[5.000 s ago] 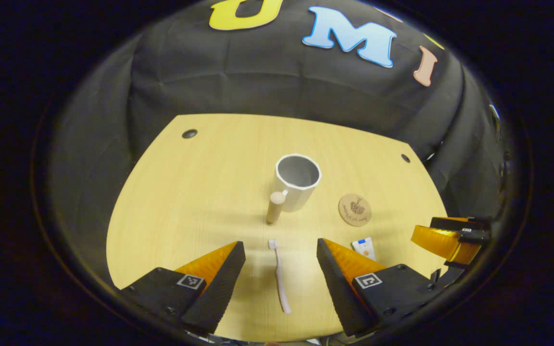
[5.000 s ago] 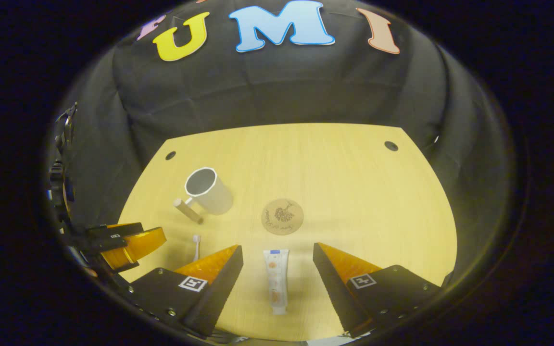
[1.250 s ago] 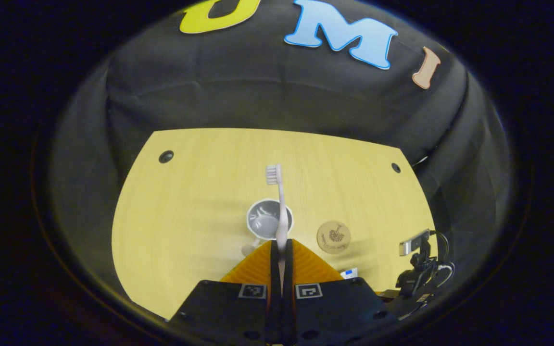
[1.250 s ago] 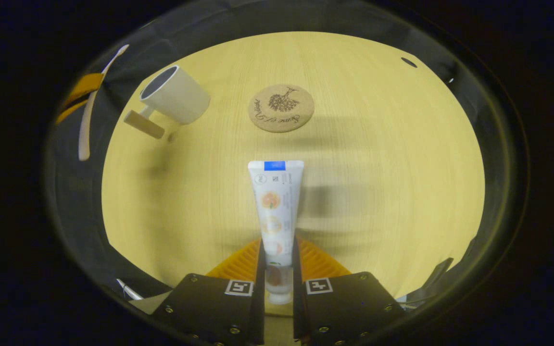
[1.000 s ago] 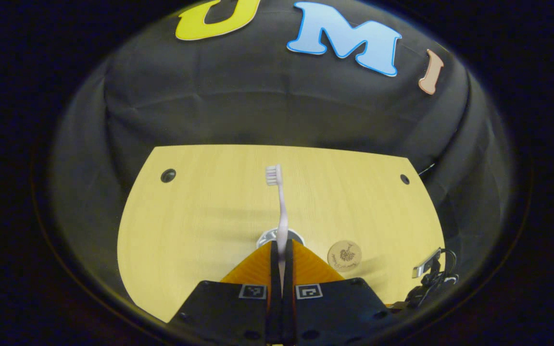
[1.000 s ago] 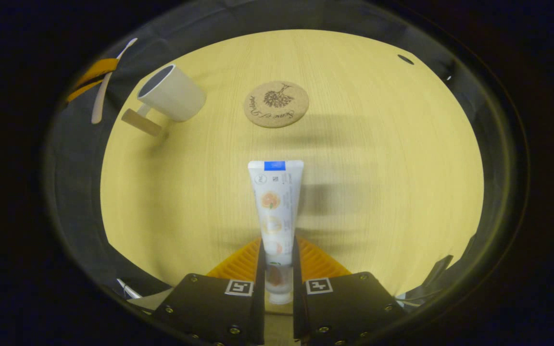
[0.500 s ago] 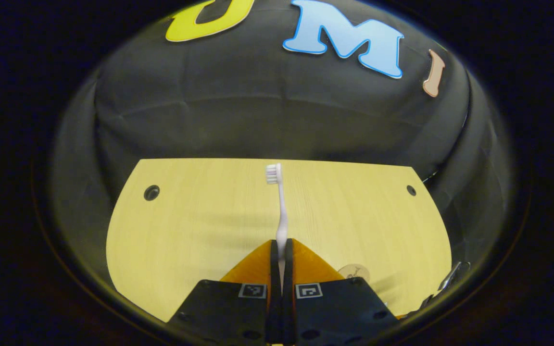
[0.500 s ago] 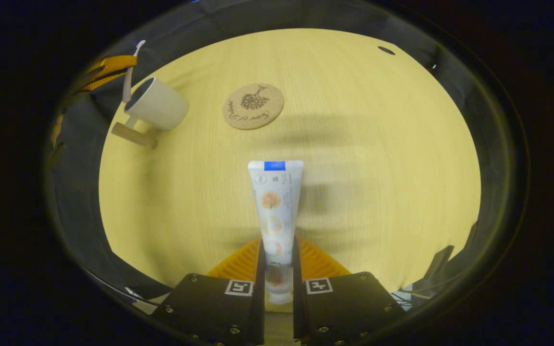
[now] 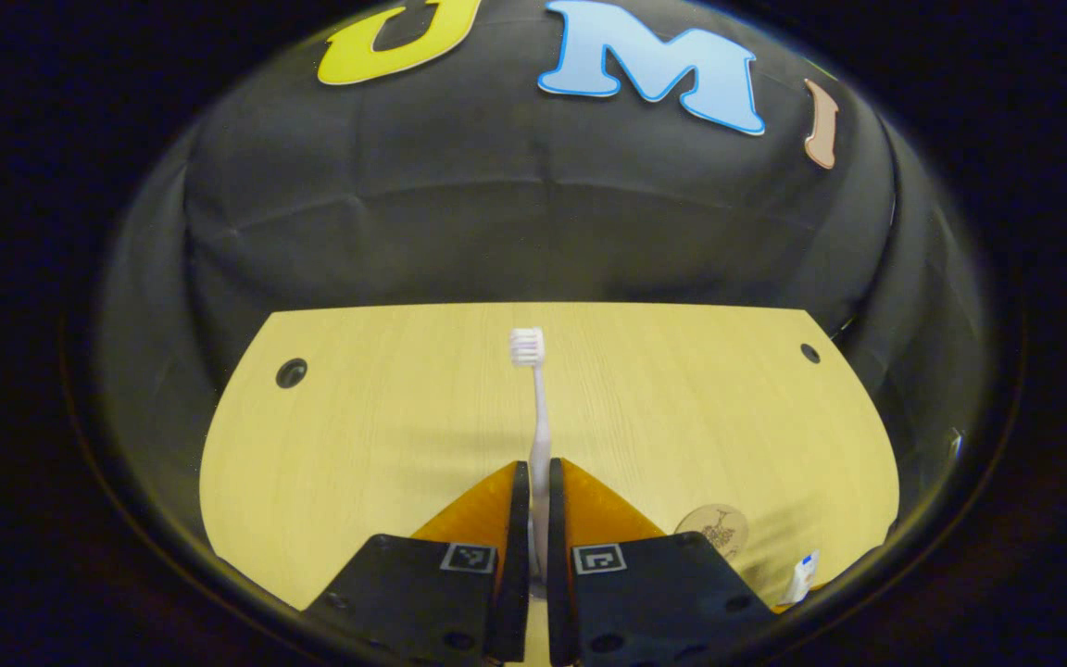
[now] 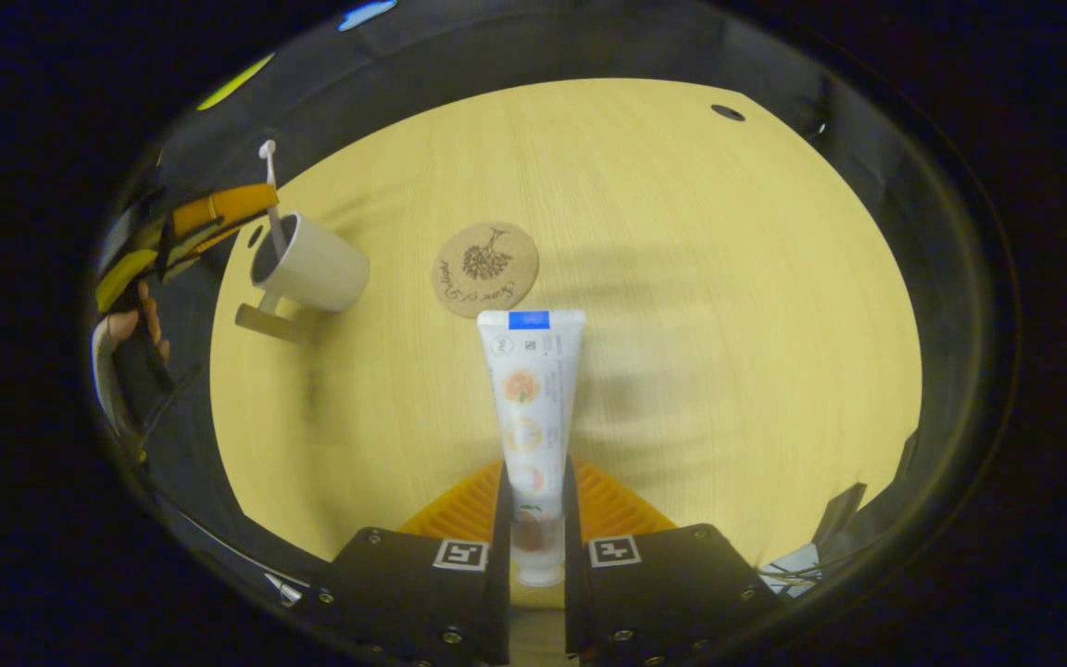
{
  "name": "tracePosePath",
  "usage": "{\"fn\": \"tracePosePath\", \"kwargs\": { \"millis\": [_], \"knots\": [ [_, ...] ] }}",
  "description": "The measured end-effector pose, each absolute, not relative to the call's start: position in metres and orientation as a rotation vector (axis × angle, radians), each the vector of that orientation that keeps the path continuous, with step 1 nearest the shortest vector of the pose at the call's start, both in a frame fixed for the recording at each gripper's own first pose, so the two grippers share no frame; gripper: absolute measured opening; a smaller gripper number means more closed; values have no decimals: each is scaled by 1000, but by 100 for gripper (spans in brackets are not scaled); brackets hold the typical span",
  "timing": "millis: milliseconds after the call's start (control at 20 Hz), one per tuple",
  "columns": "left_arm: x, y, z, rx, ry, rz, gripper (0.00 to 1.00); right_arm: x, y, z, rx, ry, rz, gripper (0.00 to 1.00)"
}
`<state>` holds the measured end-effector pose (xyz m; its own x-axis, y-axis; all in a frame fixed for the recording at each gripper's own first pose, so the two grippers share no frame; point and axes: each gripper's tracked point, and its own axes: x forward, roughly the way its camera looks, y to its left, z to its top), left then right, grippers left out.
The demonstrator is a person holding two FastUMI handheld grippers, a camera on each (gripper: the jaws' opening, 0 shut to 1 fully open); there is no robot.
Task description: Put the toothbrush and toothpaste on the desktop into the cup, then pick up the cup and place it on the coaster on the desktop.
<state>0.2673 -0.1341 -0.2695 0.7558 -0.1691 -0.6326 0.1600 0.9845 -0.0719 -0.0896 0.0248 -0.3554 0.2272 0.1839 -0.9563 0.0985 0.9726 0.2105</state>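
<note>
Left gripper, seen in its own view: fingers closed on the lower handle of the toothbrush, which stands upright w/ bristle head at top. Right gripper view shows the left gripper beside the white cup, toothbrush upright w/ its lower end at or inside the cup mouth; can't tell if it touches the bottom. A hand holds that gripper at the desk's left edge.

Right gripper clenched on the cap end of the toothpaste, tube pointing fwd above the desktop.

Cork coaster lies flat just right of the cup, apart from it, nothing on it. Cup's wooden handle points toward the near-left edge.

Wide bare desktop to the right and behind the coaster; two cable holes, one seen in right gripper view, at far corners.
</note>
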Motion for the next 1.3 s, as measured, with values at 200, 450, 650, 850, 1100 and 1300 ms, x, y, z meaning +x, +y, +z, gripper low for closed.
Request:
{"fn": "tracePosePath", "kwargs": {
  "millis": [200,450,650,850,1100,1300],
  "knots": [
    [249,-130,-272,-45,718,-189,19,-77,34,-348,264,1314,73,25],
    [220,-111,-254,-97,699,-178,28,-55,47,-339,279,1265,88,25],
    [203,-92,-241,-119,686,-162,29,-27,65,-322,311,1207,108,25],
    [187,-68,-241,-147,693,-137,29,-2,89,-306,351,1160,141,25],
    [167,-39,-245,-172,710,-110,27,18,93,-278,425,1129,164,25],
    [159,-13,-248,-164,724,-92,27,44,99,-256,485,1082,151,24]
  ]
}}
